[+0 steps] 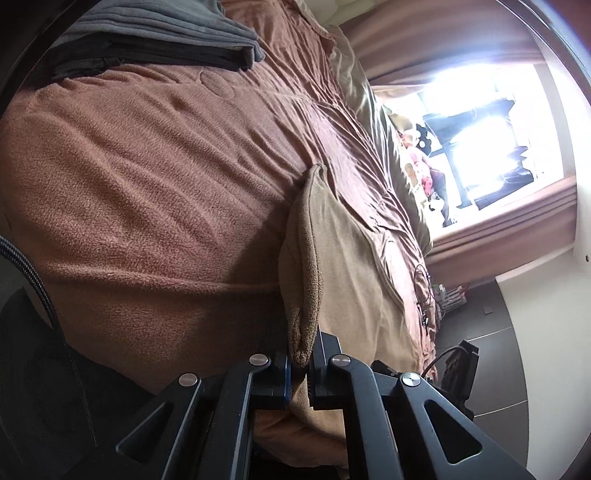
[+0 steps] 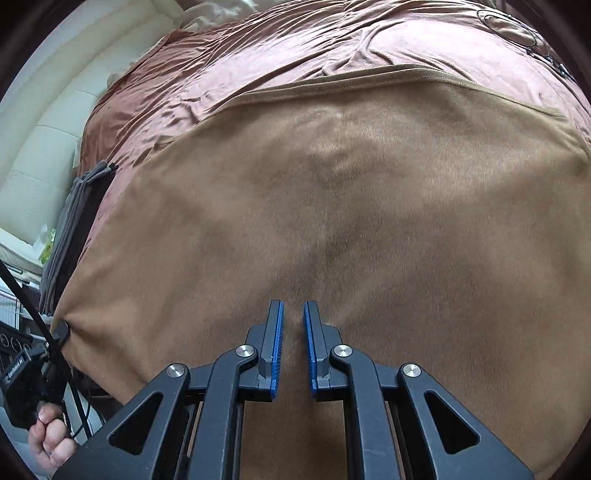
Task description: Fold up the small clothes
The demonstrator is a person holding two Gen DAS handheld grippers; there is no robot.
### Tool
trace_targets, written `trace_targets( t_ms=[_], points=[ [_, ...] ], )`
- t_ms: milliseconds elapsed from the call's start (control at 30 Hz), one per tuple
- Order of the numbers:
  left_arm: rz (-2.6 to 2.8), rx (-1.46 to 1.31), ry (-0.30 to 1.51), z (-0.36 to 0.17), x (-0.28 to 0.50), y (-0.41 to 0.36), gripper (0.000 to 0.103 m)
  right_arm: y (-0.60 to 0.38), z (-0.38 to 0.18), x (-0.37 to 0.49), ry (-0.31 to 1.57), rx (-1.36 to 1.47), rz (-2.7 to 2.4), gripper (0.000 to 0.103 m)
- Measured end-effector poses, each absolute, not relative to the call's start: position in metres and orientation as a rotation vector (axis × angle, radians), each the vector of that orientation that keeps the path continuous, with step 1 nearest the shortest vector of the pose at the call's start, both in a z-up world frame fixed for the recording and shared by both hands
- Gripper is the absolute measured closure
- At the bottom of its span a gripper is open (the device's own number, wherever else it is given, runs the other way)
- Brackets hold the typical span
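A tan fleece cloth [image 2: 369,206] lies spread over the rust-brown bedspread [image 2: 280,55]. My left gripper [image 1: 300,363] is shut on one corner of the tan fleece cloth [image 1: 306,258], which stands up out of the jaws in a folded ridge. The right wrist view shows that left gripper [image 2: 61,332] at the cloth's left corner, a hand [image 2: 48,439] on its handle. My right gripper [image 2: 293,306] points down onto the cloth near its front. Its blue pads stand a narrow slit apart, and a crease of the cloth runs into the slit, pinched. The right gripper's body [image 1: 460,363] shows at the bed's edge.
A stack of folded grey and dark clothes [image 1: 166,37] [image 2: 70,221] lies on the bed beyond the cloth's left side. A cream padded headboard [image 2: 44,147] stands behind. A thin black cable [image 2: 517,29] lies on the bedspread. A bright window [image 1: 480,129] and dark tiled floor [image 1: 517,350] are past the bed.
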State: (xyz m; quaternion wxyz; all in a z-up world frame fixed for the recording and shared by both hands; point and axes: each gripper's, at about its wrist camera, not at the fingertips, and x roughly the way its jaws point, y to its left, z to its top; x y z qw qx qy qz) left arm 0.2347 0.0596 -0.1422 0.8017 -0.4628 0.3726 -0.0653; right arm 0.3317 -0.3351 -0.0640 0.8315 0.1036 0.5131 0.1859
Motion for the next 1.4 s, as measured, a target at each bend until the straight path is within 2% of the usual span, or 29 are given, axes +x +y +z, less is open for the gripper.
trace_targets(
  t_ms=[600, 733, 1233, 1400],
  points=[
    [-0.323, -0.972, 0.712, -0.079, 0.261, 0.027, 0.098, -0.349, -0.072, 0.255, 1.062, 0.224, 0.482, 0.095],
    [-0.358, -0.954, 0.703, -0.067, 0.265, 0.016, 0.098, -0.353, -0.073, 0.250, 1.048, 0.226, 0.492, 0.103],
    [-0.428, -0.914, 0.708, -0.045, 0.282, -0.014, 0.098, -0.366, -0.081, 0.244, 1.075, 0.290, 0.539, 0.103],
    [-0.481, -0.898, 0.711, -0.032, 0.291, -0.033, 0.098, -0.384, -0.070, 0.238, 1.021, 0.317, 0.522, 0.103]
  ],
)
